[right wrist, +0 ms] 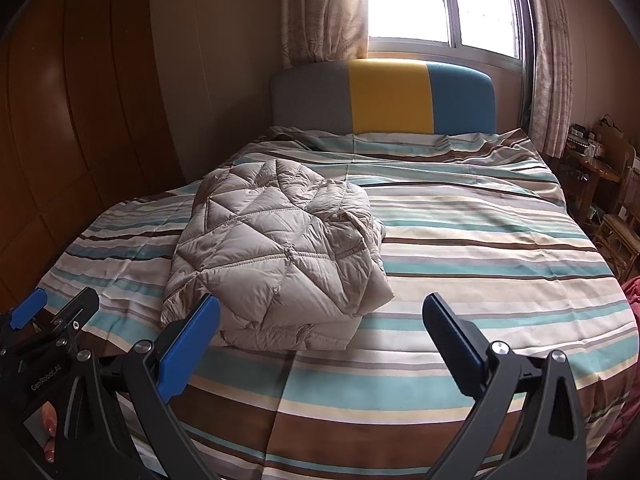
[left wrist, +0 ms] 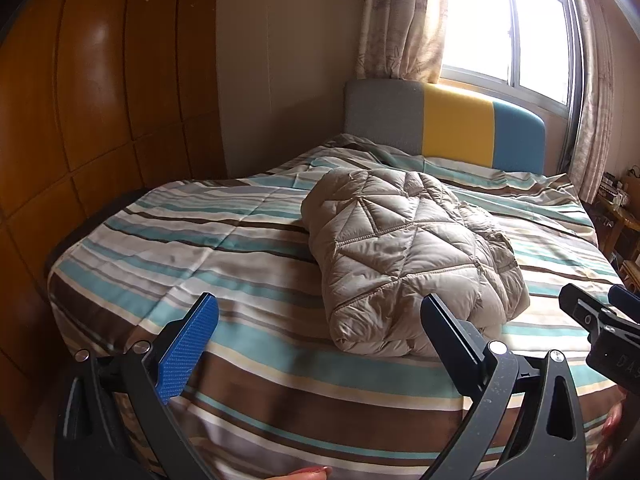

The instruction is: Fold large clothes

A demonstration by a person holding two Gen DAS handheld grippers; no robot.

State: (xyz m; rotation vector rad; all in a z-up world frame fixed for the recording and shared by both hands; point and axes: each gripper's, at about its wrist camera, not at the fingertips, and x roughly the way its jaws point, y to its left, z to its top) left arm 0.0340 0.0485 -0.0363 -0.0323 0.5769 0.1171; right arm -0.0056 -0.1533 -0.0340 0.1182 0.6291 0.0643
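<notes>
Quilted beige down jacket (left wrist: 412, 256) lies folded into a thick, puffy bundle on the striped bedspread (left wrist: 224, 248), towards the foot of the bed and roughly midway across it, with its stitched triangular panels facing up and looser layers bunched along the side nearer the window. In the right wrist view the same jacket (right wrist: 276, 256) sits ahead and left of centre, with the bedspread (right wrist: 480, 248) stretching clear to its right.

Neither tool touches the jacket. The left gripper (left wrist: 320, 312) hangs above the foot end of the bed with its two fingers spread wide apart and nothing between them; its right finger overlaps the near corner of the jacket in the picture, though contact cannot be confirmed. The right gripper (right wrist: 320, 312) is likewise held with its fingers wide apart and empty, just beside the jacket's near edge. Each gripper shows at the edge of the other's view.

Beyond the jacket stands a padded headboard (right wrist: 384, 96) in grey, yellow and blue panels, under a bright window (right wrist: 440, 4) flanked by patterned curtains (right wrist: 324, 12). A brown wooden wardrobe (left wrist: 92, 92) lines the left wall.
</notes>
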